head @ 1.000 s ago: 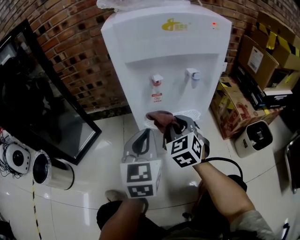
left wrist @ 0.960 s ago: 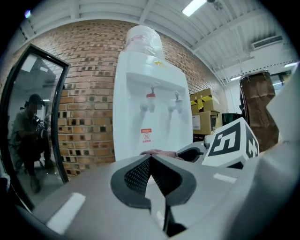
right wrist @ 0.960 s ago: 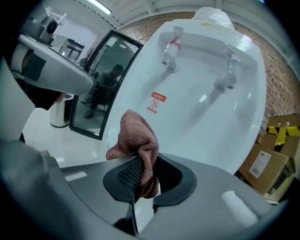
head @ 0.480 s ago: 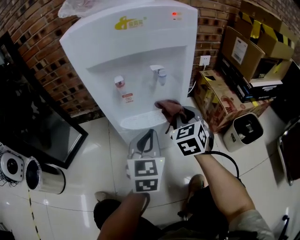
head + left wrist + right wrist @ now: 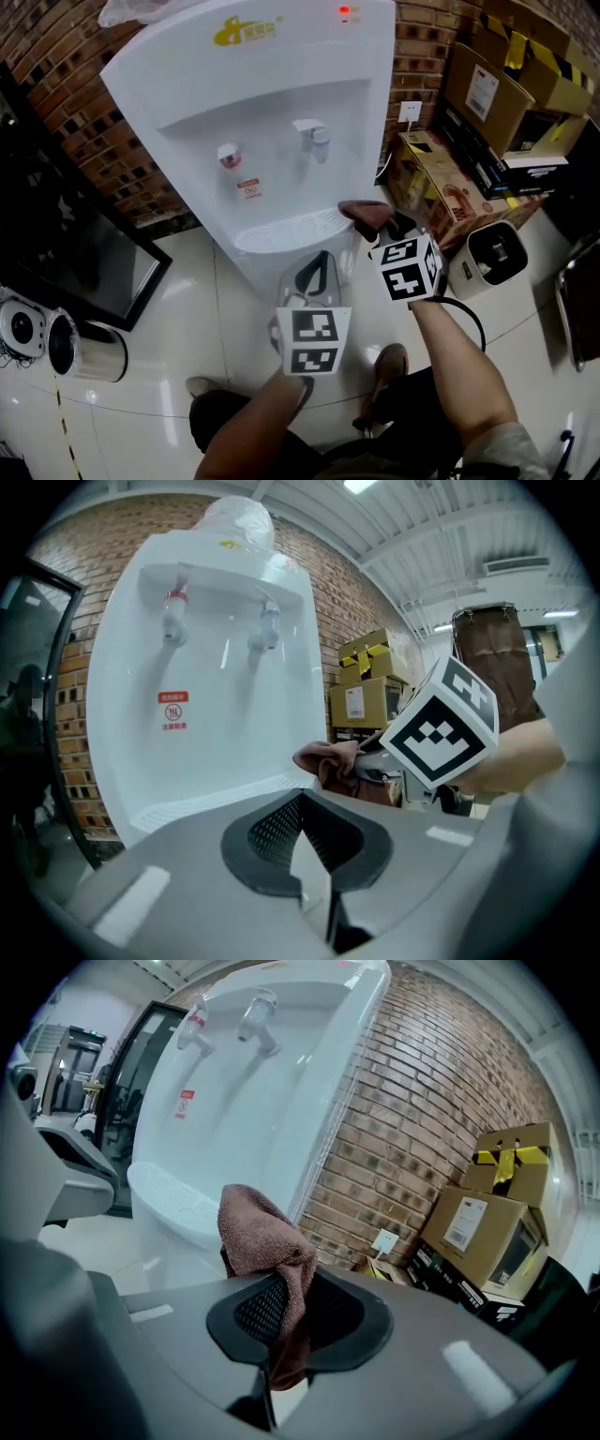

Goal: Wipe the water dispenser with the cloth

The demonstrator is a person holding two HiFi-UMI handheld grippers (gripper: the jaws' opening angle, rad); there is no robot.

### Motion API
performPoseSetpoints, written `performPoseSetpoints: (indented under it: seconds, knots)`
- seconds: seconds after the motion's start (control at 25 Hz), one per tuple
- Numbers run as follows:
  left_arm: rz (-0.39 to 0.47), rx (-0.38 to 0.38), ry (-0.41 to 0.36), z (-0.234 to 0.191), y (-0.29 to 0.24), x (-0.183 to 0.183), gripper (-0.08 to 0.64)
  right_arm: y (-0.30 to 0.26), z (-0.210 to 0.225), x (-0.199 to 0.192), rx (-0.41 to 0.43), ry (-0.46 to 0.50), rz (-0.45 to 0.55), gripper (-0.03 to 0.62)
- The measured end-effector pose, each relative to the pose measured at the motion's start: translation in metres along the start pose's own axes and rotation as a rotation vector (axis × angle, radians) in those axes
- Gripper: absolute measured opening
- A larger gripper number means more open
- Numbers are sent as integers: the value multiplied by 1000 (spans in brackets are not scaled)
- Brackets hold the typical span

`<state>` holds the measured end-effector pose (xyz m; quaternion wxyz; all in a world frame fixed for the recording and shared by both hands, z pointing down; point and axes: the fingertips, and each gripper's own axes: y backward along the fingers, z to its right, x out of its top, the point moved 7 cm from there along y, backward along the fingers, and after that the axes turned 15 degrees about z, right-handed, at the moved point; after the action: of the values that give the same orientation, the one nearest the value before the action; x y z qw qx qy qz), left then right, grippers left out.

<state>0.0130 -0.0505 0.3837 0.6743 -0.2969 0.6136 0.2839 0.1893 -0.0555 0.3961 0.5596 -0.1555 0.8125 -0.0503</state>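
Note:
The white water dispenser (image 5: 272, 112) stands against a brick wall, with a red tap (image 5: 228, 155) and a blue tap (image 5: 312, 131) over its drip ledge (image 5: 272, 232). My right gripper (image 5: 380, 225) is shut on a brown cloth (image 5: 364, 212), which sits at the right end of that ledge. In the right gripper view the cloth (image 5: 264, 1241) hangs between the jaws beside the dispenser's (image 5: 244, 1101) side. My left gripper (image 5: 317, 267) is shut and empty, low in front of the dispenser's base. From the left gripper view the cloth (image 5: 328, 759) shows right of the ledge.
Cardboard boxes (image 5: 502, 103) are stacked to the right, with a small white appliance (image 5: 492, 255) on the floor before them. A wall socket (image 5: 410, 113) is behind the dispenser. A black-framed glass panel (image 5: 66, 234) and a steel canister (image 5: 86, 347) stand at the left.
My right gripper has carried the cloth from the middle of the drip ledge to its right end. The left gripper has stayed low in front.

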Motion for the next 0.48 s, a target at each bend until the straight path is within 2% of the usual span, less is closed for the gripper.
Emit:
performPoseSetpoints:
  seconds: [0.28, 0.48]
  knots:
    - [18, -5, -2, -1, 4, 7, 0, 0, -7, 5, 23, 2, -4, 64]
    - [35, 39, -17, -22, 27, 17, 0, 18, -36, 33, 117, -102, 61, 65]
